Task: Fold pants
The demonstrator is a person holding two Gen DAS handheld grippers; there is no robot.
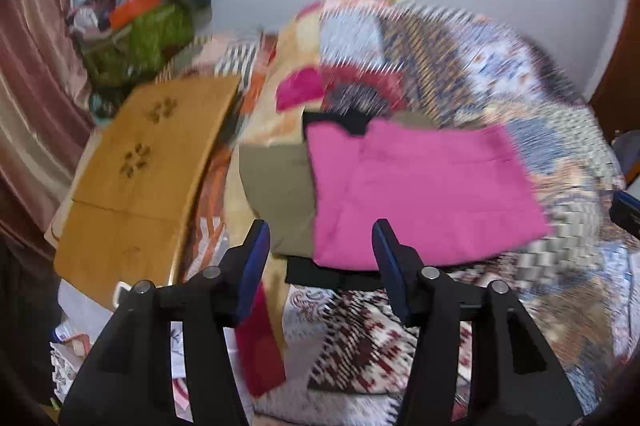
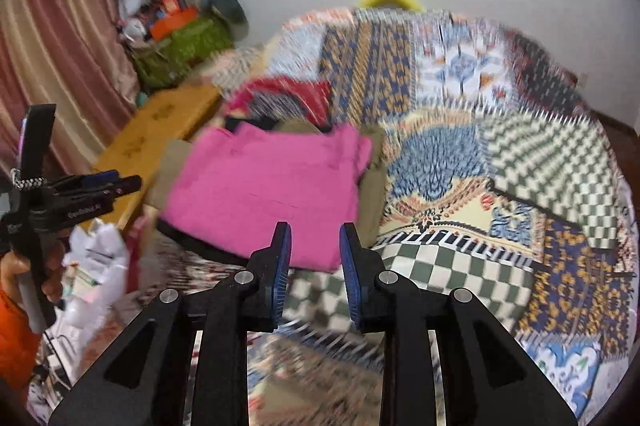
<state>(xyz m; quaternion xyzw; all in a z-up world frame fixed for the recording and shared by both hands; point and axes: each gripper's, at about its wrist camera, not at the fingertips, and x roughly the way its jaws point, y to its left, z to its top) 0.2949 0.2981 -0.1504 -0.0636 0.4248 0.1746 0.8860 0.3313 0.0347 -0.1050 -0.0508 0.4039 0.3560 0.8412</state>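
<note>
The pink pants lie folded into a flat rectangle on top of a small stack of clothes on the bed. An olive garment and a black one stick out from under them. My left gripper hovers over the near left corner of the pink cloth, open, with nothing between its blue pads. My right gripper hangs just off the near right edge of the pants, its jaws a little apart and holding nothing. The left gripper also shows at the left of the right wrist view.
A patterned patchwork bedspread covers the bed. A flat cardboard box lies left of the stack, with a heap of bags and clothes behind it by the curtain. More clothes lie beyond the stack. A hand holds the left gripper.
</note>
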